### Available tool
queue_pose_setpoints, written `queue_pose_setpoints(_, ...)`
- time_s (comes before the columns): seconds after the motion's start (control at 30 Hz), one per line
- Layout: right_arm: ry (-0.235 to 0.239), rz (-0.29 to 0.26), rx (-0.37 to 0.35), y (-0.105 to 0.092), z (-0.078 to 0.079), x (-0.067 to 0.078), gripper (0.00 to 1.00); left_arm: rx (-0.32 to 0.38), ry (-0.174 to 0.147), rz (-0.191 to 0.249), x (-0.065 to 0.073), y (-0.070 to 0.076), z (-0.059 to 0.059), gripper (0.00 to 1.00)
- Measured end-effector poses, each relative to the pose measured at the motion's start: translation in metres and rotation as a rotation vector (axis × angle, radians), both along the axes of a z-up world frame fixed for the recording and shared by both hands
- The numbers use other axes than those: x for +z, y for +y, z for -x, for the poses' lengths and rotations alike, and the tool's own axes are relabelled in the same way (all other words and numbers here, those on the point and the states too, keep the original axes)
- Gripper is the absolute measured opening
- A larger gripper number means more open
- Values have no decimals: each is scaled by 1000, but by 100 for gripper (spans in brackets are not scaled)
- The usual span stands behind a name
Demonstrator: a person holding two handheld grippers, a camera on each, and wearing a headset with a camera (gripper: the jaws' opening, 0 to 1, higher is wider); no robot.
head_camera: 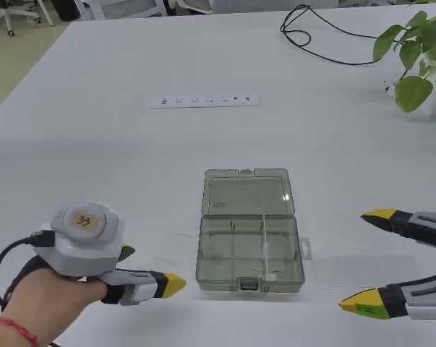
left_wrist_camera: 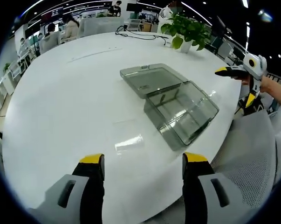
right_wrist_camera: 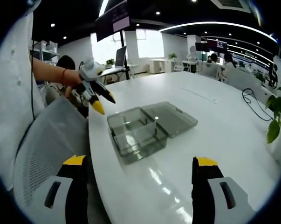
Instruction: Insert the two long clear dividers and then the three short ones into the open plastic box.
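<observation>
Flanking the open smoky-clear rectangular plastic box (head_camera: 203, 249), the left gripper (left_wrist_camera: 143, 158) at its 8 o'clock and the right gripper (head_camera: 369, 259) at 3 o'clock both stand released and empty. Advise pinching what appears to be a loose flat clear divider (head_camera: 305, 249), just beside the box at 3 o'clock, by its edge. Lower it square into the wall slots.

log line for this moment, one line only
left tongs open, empty | right tongs open, empty | plastic box lid open, on table between them

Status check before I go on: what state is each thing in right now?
Box: open.
Lid: folded back flat.
Divider in box: standing upright.
Loose divider: lying flat, outside box.
Left gripper: open, empty.
Right gripper: open, empty.
</observation>
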State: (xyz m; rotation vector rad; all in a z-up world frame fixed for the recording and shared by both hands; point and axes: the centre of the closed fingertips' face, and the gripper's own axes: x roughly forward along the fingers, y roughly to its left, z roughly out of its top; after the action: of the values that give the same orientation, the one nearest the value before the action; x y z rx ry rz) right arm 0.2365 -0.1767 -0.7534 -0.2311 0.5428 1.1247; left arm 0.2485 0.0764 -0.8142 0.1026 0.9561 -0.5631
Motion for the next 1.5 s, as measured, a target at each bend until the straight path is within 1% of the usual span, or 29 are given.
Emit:
queue_pose_setpoints(0.03,1,-1,-2,0,0,0,93,2,6,-9,-2,1,-1,65)
queue_pose_setpoints(0.07,1,-2,-3,0,0,0,93,8,25,-32,-7,3,0,63)
queue_pose_setpoints(0.17,0,-12,-6,0,1,1,93,17,37,-39,-12,1,-3,61)
queue_pose_setpoints(0.27,0,-18,-12,0,1,1,93,19,51,-53,-18,0,-2,56)
queue_pose_setpoints(0.33,0,-20,-15,0,1,1,92,20,67,-78,-24,1,-1,54)
queue_pose_setpoints(0.4,1,-21,-16,-1,2,1,92,23,71,-92,-27,3,-2,53)
queue_pose_setpoints(0.43,1,-22,-17,-1,2,1,92,21,80,-108,-30,4,-1,52)
queue_pose_setpoints(0.57,0,-29,-23,-1,1,2,92,8,93,-148,-37,7,0,50)
queue_pose_setpoints(0.6,0,-28,-24,-1,1,2,92,7,91,-155,-37,8,0,49)
queue_pose_setpoints(0.63,0,-30,-24,-1,1,2,92,0,80,-161,-36,8,-2,48)
queue_pose_setpoints(0.7,2,-32,-26,0,0,2,92,1,84,-174,-36,9,-1,47)
queue_pose_setpoints(0.77,1,-32,-25,0,0,2,92,-25,75,-220,-37,13,-2,43)
queue_pose_setpoints(0.8,-1,-31,-25,0,0,2,92,-31,73,-228,-38,13,-2,42)
queue_pose_setpoints(0.87,-3,-35,-28,0,-2,3,92,-22,78,-226,-38,14,-2,40)
queue_pose_setpoints(1.03,-3,-35,-32,1,-3,3,92,-35,86,-234,-38,16,-4,38)
queue_pose_setpoints(1.2,-1,-34,-29,2,-2,2,91,-67,100,-245,-38,18,-4,35)
queue_pose_setpoints(1.5,1,-33,-33,2,-1,1,91,-96,124,-263,-38,19,-6,33)
